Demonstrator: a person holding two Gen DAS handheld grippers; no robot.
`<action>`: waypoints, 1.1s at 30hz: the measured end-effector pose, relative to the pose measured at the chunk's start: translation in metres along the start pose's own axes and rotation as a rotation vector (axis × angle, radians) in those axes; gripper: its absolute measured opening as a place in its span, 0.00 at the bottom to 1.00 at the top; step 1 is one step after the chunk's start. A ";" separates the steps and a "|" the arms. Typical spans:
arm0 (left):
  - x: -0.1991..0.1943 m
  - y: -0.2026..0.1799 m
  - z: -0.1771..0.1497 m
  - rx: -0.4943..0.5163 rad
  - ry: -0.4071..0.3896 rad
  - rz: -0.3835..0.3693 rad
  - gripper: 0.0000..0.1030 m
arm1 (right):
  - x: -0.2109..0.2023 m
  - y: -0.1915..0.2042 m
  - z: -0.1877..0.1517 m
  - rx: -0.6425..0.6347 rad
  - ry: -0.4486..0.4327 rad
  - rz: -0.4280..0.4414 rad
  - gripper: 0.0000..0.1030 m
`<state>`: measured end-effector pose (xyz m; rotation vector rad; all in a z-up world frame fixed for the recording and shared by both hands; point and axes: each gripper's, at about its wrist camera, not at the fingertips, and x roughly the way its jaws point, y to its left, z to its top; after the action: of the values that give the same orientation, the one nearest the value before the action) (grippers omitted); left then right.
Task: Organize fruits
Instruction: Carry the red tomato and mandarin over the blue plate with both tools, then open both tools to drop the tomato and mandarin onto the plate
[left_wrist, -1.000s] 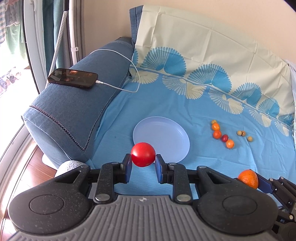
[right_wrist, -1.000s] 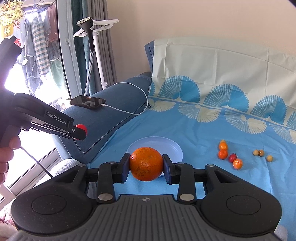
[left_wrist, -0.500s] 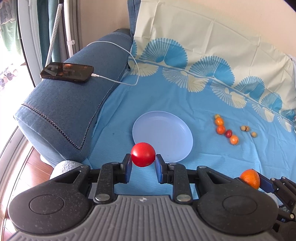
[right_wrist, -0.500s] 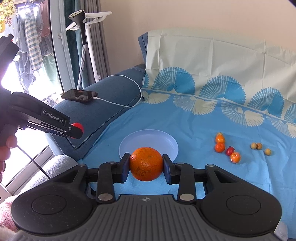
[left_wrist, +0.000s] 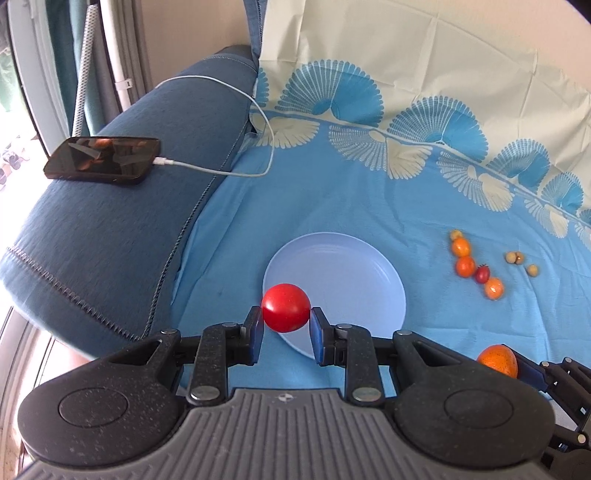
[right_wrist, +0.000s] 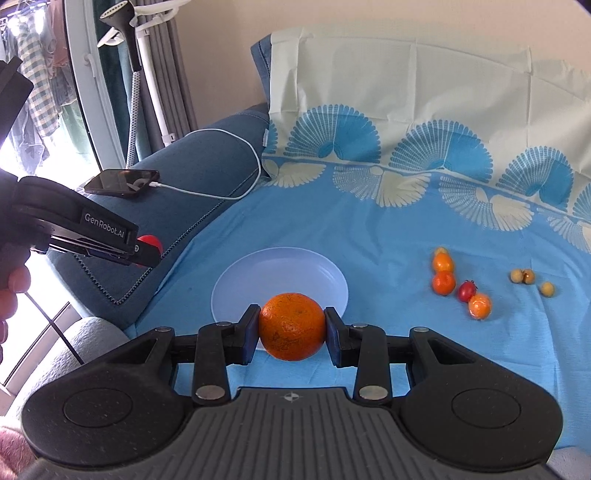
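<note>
My left gripper (left_wrist: 286, 325) is shut on a red tomato (left_wrist: 285, 307), held above the near left rim of a pale blue plate (left_wrist: 347, 266) on the blue cloth. My right gripper (right_wrist: 291, 332) is shut on an orange (right_wrist: 291, 325), held above the plate's near edge (right_wrist: 258, 269). The orange also shows at the lower right of the left wrist view (left_wrist: 496, 360). The left gripper with the tomato (right_wrist: 149, 243) shows at the left of the right wrist view. Small orange and red fruits (left_wrist: 476, 266) lie right of the plate.
A black phone (left_wrist: 103, 159) with a white cable (left_wrist: 229, 122) lies on the blue sofa arm (left_wrist: 110, 229) to the left. Small tan fruits (left_wrist: 521, 262) lie at the far right. A patterned cloth covers the backrest (left_wrist: 406, 92). A steamer stand (right_wrist: 144, 74) is behind.
Both grippers have moved forward toward the plate with their fruits still held. The plate and the loose fruits appear nearer in both views.
</note>
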<state>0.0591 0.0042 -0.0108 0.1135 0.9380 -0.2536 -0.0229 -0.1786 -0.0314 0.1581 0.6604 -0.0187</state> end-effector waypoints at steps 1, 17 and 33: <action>0.006 -0.001 0.003 0.004 0.005 0.002 0.29 | 0.005 -0.001 0.002 0.001 0.005 -0.001 0.37; 0.103 -0.019 0.029 0.062 0.096 -0.010 0.29 | 0.103 -0.018 0.017 -0.009 0.107 -0.006 0.37; 0.174 -0.013 0.029 0.094 0.179 0.049 0.29 | 0.166 -0.012 0.009 -0.068 0.201 0.008 0.37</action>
<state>0.1766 -0.0434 -0.1345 0.2483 1.1001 -0.2450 0.1126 -0.1867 -0.1281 0.0978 0.8602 0.0273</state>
